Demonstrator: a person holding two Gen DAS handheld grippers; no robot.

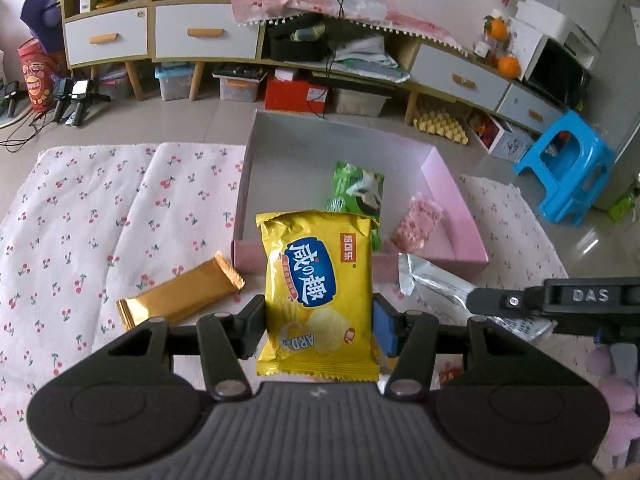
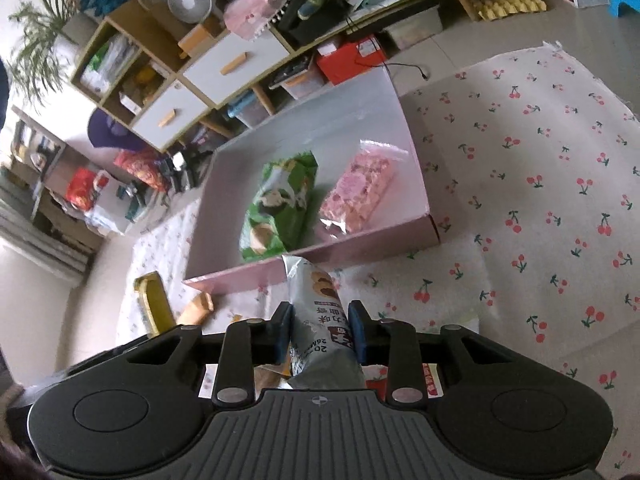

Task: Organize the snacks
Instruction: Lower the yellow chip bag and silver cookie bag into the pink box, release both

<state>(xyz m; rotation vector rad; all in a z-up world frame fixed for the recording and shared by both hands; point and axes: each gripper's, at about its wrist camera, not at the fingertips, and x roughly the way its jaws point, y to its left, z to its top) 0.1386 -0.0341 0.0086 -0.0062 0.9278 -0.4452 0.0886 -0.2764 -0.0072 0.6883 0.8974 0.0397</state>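
My left gripper (image 1: 318, 308) is shut on a yellow chip bag (image 1: 320, 276), held upright just before the near wall of a pink open box (image 1: 452, 200). My right gripper (image 2: 321, 312) is shut on a silver cookie packet (image 2: 316, 280), whose top end reaches the box's near wall (image 2: 240, 276). The same packet (image 1: 432, 280) shows to the right in the left wrist view. Inside the box lie a green snack bag (image 2: 280, 204) (image 1: 356, 192) and a pink clear-wrapped snack (image 2: 356, 192) (image 1: 416, 224). A gold wrapped bar (image 1: 180, 296) lies on the cloth left of the box.
A white cloth with cherry print (image 1: 100, 220) (image 2: 540, 160) covers the floor under the box. Behind it stand low cabinets with drawers (image 1: 200, 36), storage bins and a red box (image 1: 294, 94). A blue plastic stool (image 1: 568, 164) is at the right.
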